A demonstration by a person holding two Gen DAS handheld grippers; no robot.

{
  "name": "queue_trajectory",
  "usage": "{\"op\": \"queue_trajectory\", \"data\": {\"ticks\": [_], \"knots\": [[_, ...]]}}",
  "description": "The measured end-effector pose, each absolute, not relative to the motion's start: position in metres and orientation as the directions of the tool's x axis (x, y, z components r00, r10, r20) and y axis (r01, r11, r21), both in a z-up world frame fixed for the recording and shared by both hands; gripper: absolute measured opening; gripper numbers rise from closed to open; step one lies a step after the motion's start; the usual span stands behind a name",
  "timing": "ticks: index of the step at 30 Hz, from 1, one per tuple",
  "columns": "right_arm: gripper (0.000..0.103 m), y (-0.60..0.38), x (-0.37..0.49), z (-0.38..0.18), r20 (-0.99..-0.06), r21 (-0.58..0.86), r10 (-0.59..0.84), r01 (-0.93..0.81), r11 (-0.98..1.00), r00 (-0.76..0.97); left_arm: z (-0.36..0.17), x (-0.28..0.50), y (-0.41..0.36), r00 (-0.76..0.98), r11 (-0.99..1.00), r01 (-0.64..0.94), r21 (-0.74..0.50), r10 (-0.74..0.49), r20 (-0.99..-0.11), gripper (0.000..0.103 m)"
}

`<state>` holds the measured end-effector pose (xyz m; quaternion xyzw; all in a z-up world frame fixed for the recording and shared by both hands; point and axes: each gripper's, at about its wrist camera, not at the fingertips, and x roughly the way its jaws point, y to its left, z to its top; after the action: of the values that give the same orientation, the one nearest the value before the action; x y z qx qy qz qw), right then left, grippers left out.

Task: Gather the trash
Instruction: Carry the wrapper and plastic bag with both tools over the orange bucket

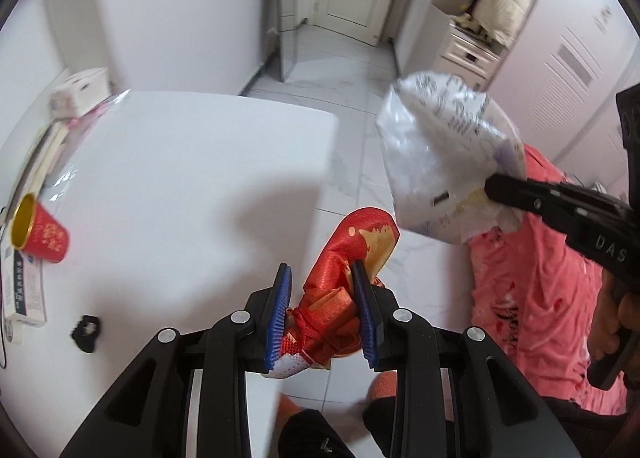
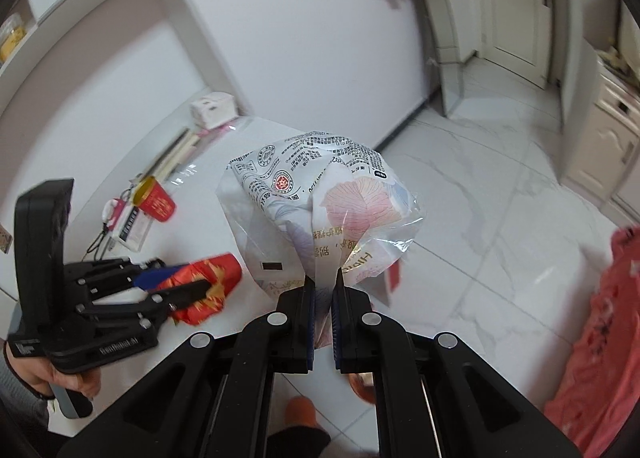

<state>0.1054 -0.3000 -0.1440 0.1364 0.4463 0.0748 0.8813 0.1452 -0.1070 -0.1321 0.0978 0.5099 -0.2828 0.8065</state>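
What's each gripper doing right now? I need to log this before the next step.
Left gripper: closed on the red and gold pouch.
Right gripper: shut on the printed plastic wrapper.

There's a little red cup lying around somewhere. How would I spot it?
Start at the white table and look to its cluttered side by the wall, where books and boxes lie. The red cup lies tipped on its side there, beside a flat printed box. Its shiny gold inside and gold pattern set it apart from the pale things around it.
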Motion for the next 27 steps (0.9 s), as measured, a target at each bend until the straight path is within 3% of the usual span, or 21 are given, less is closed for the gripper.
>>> {"op": "queue_trajectory", "data": {"ticks": [13, 27], "knots": [[0.007, -0.374, 0.012, -0.162, -0.797, 0.335, 0.185, 0.165, 0.928, 0.576, -0.140, 0.110, -0.173, 0.254, 0.720, 0.685, -0.113, -0.381, -0.889, 0.032], [0.007, -0.372, 0.036, -0.247, -0.878, 0.257, 0.123, 0.239, 0.936, 0.462, -0.214, 0.135, -0.199, 0.136, 0.719, 0.676, -0.158, -0.332, -0.933, 0.032]]}}
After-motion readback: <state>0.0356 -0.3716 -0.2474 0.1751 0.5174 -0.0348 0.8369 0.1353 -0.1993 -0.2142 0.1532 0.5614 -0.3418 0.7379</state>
